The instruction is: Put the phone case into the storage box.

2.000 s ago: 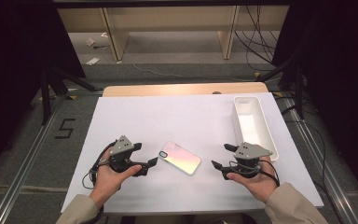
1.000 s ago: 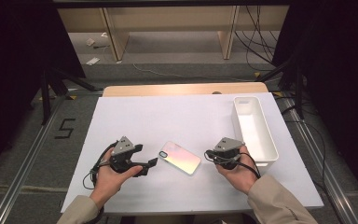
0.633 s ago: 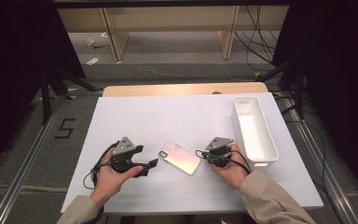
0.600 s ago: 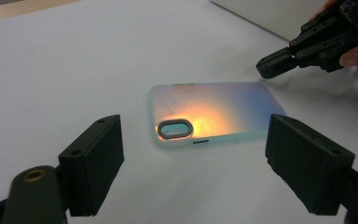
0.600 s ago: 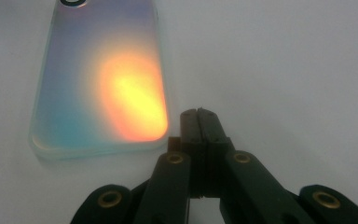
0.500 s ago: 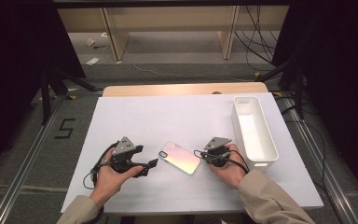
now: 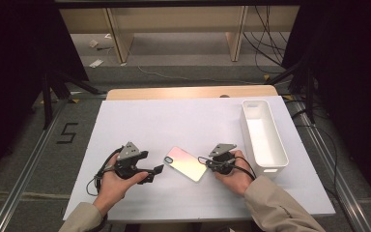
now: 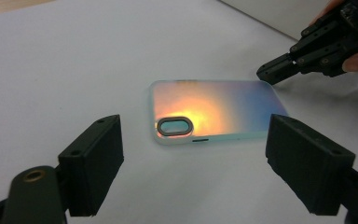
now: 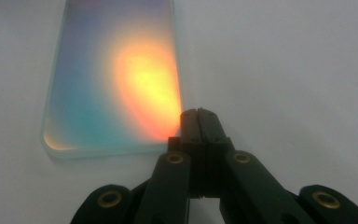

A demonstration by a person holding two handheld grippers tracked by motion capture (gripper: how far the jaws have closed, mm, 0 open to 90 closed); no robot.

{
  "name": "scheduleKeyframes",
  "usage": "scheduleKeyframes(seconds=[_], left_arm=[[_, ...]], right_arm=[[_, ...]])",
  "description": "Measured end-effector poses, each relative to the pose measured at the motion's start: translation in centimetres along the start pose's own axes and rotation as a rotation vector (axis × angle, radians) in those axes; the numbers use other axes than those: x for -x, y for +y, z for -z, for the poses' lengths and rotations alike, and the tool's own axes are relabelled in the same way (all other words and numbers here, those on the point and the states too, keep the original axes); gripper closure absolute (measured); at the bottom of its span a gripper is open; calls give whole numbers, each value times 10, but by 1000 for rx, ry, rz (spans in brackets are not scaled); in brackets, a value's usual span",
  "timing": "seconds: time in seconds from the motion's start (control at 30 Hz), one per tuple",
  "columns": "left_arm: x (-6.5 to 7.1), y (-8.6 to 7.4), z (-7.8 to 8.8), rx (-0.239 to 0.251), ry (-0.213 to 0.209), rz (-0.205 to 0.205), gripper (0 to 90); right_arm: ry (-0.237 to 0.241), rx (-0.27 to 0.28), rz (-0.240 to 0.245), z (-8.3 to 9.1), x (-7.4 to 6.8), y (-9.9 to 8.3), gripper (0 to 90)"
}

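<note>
As we scan from left to right, we count two grippers, one phone case and one bin. The left gripper (image 7: 158, 170) rests in the left hand (image 7: 113, 186) with its jaws wide apart and nothing between them, aimed at the phone case (image 7: 185, 163). The case lies flat near the middle of the table's near half, between both grippers. The right gripper (image 7: 201, 160), held in the right hand (image 7: 234, 175), has its jaws pressed together on nothing, with the tips at the case's right-hand corner; we cannot tell if they touch it. Further right, the bin (image 7: 264, 137) stands empty by the table's right edge.

The table (image 7: 174, 116) is covered in plain white, with a strip of wood showing at its far edge; grey floor, cables and wooden legs lie beyond.

The case is a thin rounded rectangle, glossy and iridescent, with an oval camera cutout (image 8: 175, 126). The bin is a long white box of smooth plastic. The jaws are matt black blocks.
</note>
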State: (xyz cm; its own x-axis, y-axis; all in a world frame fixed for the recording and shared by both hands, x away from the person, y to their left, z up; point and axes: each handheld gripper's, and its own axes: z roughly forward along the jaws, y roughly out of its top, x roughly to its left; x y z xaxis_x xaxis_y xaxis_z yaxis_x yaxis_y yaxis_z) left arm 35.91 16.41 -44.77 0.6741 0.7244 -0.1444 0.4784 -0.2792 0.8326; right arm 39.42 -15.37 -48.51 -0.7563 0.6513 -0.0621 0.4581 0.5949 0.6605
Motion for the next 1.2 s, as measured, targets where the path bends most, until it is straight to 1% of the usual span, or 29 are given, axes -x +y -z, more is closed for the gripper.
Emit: scheduleKeyframes(seconds=[0.03, 0.1, 0.13, 0.17, 0.23, 0.3, 0.33, 0.4, 0.43, 0.47, 0.5, 0.53, 0.57, 0.6, 0.63, 0.67, 0.73, 0.77, 0.8, 0.83, 0.87, 0.9, 0.93, 0.97, 1.0, 1.03, 1.1, 1.2], left_arm=[[0, 0, 0, -1, 0, 0, 185], [0, 0, 0, -2, 1, 1, 185], [-1, 0, 0, -1, 2, 2, 185], [-1, 0, 0, -2, 2, 3, 185], [-1, 0, 0, -3, 4, 4, 185], [-1, 0, 0, -8, 7, 5, 184], [-2, -1, 0, -8, 8, 7, 185], [-2, -1, 0, -12, 12, 8, 185], [-2, -1, 0, -15, 14, 12, 185], [-3, -1, 0, -16, 14, 13, 185], [-3, -1, 0, -18, 14, 16, 185], [-3, -1, 0, -20, 17, 16, 185], [-3, -2, 0, -22, 17, 18, 185], [-3, -2, 0, -22, 17, 18, 185], [-4, -2, 0, -24, 20, 19, 185], [-4, -2, 0, -25, 21, 19, 185], [-4, -2, 1, -26, 23, 21, 185], [-4, -2, 1, -28, 24, 22, 185], [-5, -2, 1, -28, 24, 24, 185], [-5, -2, 1, -29, 27, 26, 185], [-5, -2, 1, -30, 29, 27, 185], [-5, -2, 1, -31, 33, 29, 185], [-5, -2, 1, -31, 33, 29, 185], [-6, -2, 1, -34, 37, 32, 185], [-6, -2, 1, -34, 37, 32, 185], [-6, -2, 2, -36, 40, 34, 185], [-7, -2, 2, -40, 42, 37, 185], [-7, -2, 2, -42, 46, 38, 182]], right_arm=[[6, -4, -8, 0, -3, 0, 900], [16, -9, -7, 1, -8, 1, 900], [24, -12, -17, 1, -10, 1, 900], [41, -18, -11, 2, -18, 3, 900], [44, -19, -10, 1, -20, 3, 900], [60, -23, -18, 1, -28, 5, 900], [69, -27, -28, 1, -35, 6, 900], [76, -28, -30, 0, -38, 7, 900], [89, -32, -46, 0, -40, 7, 900], [98, -29, -52, -1, -44, 8, 900], [98, -33, -53, -1, -47, 8, 900], [102, -30, -44, -1, -49, 9, 900], [143, -31, -65, -2, -54, 10, 900], [143, -31, -65, -2, -54, 10, 900], [149, -32, -52, -2, -60, 11, 900], [149, -32, -52, -2, -60, 11, 900], [182, -27, -51, -4, -66, 12, 900], [185, -22, -47, -5, -69, 12, 900], [178, -18, -29, -6, -72, 13, 900], [190, -16, -24, -7, -73, 14, 900], [206, -11, -37, -8, -76, 15, 900], [218, -1, -22, -11, -82, 17, 900], [218, -1, -22, -11, -82, 17, 900], [244, 3, -13, -14, -89, 20, 900], [244, 3, -13, -14, -89, 20, 900], [253, 6, -8, -16, -92, 21, 900], [268, 28, 28, -24, -103, 27, 900], [274, 38, 37, -28, -107, 30, 900]])
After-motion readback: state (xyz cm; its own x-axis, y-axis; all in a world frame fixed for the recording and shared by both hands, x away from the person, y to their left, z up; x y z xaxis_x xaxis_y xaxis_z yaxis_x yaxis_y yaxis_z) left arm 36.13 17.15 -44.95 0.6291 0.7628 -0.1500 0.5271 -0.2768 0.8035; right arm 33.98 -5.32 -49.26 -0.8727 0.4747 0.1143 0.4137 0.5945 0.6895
